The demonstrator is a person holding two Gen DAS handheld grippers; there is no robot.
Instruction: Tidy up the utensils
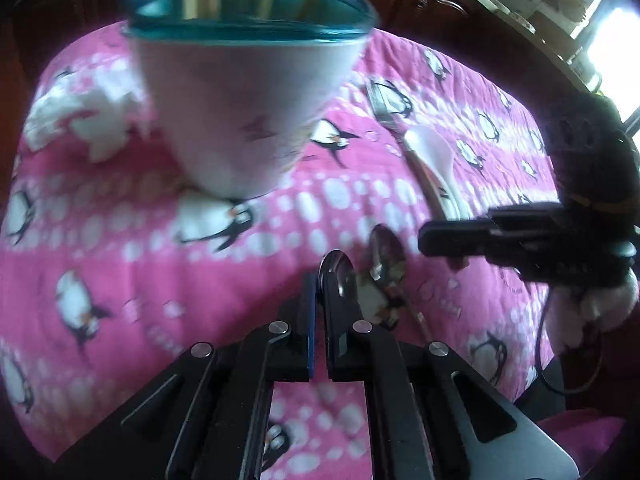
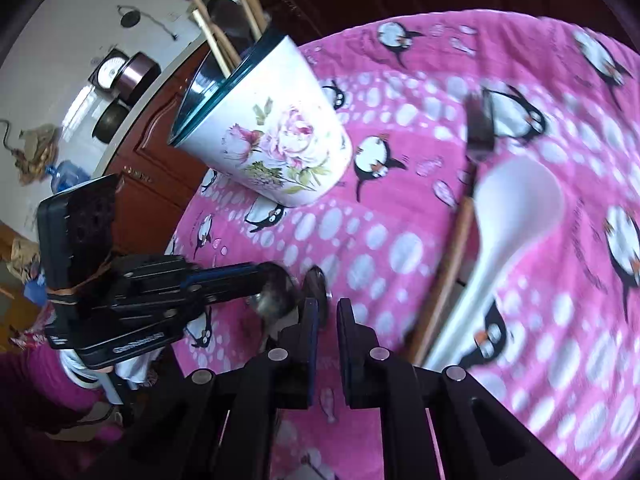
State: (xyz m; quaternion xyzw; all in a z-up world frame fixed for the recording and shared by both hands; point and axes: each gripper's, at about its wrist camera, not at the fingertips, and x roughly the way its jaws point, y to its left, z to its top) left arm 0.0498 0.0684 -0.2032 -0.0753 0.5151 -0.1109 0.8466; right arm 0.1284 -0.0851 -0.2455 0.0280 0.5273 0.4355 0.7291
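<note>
A white flowered cup with a teal rim (image 1: 240, 112) (image 2: 276, 136) stands on the pink penguin cloth (image 1: 120, 240) and holds several wooden chopsticks (image 2: 216, 40). My left gripper (image 1: 320, 284) (image 2: 256, 276) is shut on a metal spoon (image 1: 338, 270) (image 2: 276, 288), held just above the cloth. A second metal spoon (image 1: 386, 258) (image 2: 318, 280) lies right beside it. My right gripper (image 2: 326, 308) (image 1: 424, 236) stands slightly open and empty over that second spoon. A white ladle-like spoon (image 1: 434, 152) (image 2: 508, 224) and a wooden-handled fork (image 1: 384, 108) (image 2: 476, 140) lie to the right.
Crumpled white tissue (image 1: 80, 112) lies left of the cup. Dark wooden cabinets (image 2: 160, 128) and a counter with pots (image 2: 128, 76) stand behind the table. The cloth's edge falls away in front of both grippers.
</note>
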